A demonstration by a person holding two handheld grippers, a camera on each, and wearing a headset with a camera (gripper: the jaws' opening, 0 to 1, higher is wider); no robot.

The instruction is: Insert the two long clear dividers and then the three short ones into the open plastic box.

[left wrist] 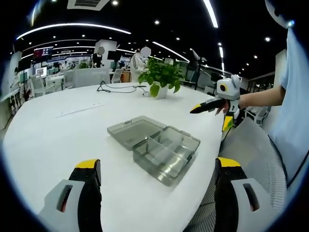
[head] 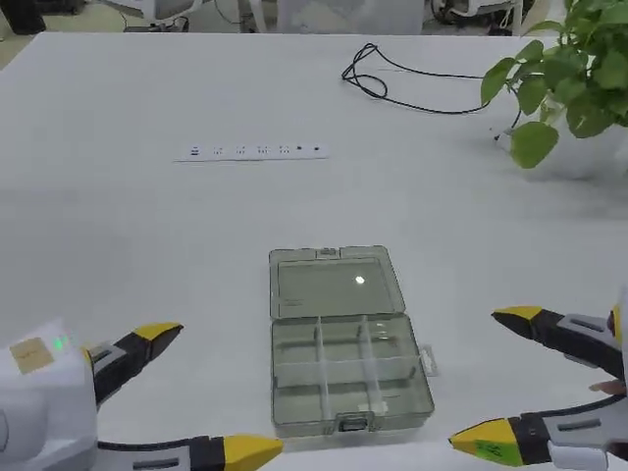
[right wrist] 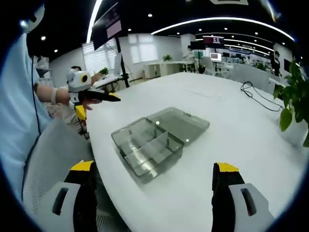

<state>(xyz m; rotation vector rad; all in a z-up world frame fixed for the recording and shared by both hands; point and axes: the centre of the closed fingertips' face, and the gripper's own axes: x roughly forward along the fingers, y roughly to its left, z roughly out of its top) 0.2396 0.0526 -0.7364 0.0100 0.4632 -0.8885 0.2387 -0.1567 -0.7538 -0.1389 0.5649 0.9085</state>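
Sitting on the desk, the open plastic box is lying between the left gripper and the right gripper, both spreading empty fingers. Clear dividers are already standing inside the box; looking thin, light and slippery, they are probably wanting a gentle pinch along the top edge.

White table, open box, power strip, cable, potted plant

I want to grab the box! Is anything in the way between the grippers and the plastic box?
Nothing visible is. Bare table lies between the box and the left gripper and the right gripper, both open.
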